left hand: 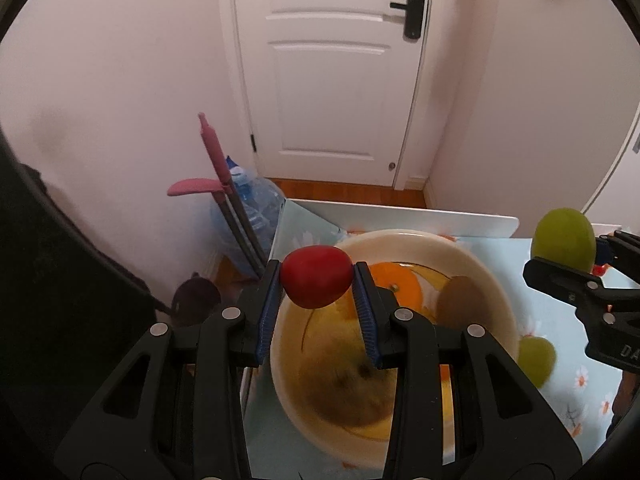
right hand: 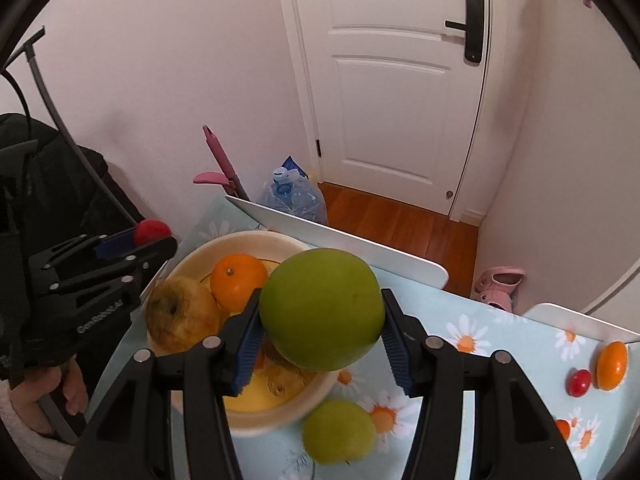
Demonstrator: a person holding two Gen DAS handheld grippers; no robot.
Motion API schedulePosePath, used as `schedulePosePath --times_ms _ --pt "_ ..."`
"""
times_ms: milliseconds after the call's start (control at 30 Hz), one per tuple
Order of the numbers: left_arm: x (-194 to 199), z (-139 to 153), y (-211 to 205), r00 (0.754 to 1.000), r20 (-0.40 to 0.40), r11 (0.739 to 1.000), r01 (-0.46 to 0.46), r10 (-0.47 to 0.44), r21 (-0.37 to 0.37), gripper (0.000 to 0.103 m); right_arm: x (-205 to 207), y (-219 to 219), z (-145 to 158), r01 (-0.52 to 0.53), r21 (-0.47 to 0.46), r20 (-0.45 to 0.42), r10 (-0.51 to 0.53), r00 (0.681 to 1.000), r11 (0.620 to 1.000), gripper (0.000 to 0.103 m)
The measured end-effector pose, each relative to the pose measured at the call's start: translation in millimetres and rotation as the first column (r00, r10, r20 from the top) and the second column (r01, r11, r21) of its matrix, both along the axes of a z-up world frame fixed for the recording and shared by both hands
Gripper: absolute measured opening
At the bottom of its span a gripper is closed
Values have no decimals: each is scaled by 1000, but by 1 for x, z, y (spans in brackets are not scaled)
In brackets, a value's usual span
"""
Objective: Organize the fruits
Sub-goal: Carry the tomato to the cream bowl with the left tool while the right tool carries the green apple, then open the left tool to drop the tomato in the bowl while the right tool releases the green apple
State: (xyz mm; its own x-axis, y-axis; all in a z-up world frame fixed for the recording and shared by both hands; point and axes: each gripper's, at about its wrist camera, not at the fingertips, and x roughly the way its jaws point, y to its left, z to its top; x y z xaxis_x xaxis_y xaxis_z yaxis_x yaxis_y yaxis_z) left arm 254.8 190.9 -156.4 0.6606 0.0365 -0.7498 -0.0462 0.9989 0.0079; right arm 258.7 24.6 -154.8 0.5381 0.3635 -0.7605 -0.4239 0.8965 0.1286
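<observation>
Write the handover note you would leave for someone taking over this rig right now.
Left gripper: shut on a red fruit above the bowl.
Right gripper: shut on a large green fruit over the bowl's rim.
Done: an orange and a yellowish apple lie in the bowl.
Left: drop both held fruits in; then the small green fruit, small orange and little red fruit on the table.
</observation>
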Motion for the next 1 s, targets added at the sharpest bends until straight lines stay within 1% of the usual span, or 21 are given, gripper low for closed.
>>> schedulePosePath --times_ms 233,367,433,467,500,533,567,600,800,900,1000 --pt "16 -20 7 999 -38 1000 31 -31 5 40 13 12 -9 27 -8 -13 -28 1000 1000 51" --pt "19 -22 9 999 -38 999 33 -34 -25 40 14 11 -11 43 -5 -15 -43 999 999 51" --pt "20 -21 10 998 -40 998 42 -44 -38 43 14 11 -11 49 -4 -13 -50 999 999 51" --pt "21 -21 10 998 -39 998 48 -50 -41 61 13 11 -11 53 -3 -13 -53 999 999 51" --pt "19 -19 10 998 -33 998 51 -52 -36 93 12 10 -10 56 -1 -14 -56 998 998 51" --pt "18 -16 10 999 -17 999 47 -47 -28 103 12 12 -10 59 -1 -13 -59 998 998 51" --pt "12 -11 11 999 16 999 44 -44 -24 103 11 11 -9 59 0 -12 -59 998 998 51" --pt "10 -8 10 998 28 998 52 -52 -29 103 11 11 -9 60 0 -11 -60 998 998 50" --pt "-5 4 12 1000 18 999 23 -22 -36 103 12 11 -4 41 5 -12 -41 999 999 50" --pt "-17 11 13 1000 11 1000 -7 7 -14 103 16 15 -1 3 6 -8 -3 1000 1000 50" --pt "-29 16 16 999 8 999 -34 34 -15 103 20 19 1 -37 9 -9 37 999 999 50"
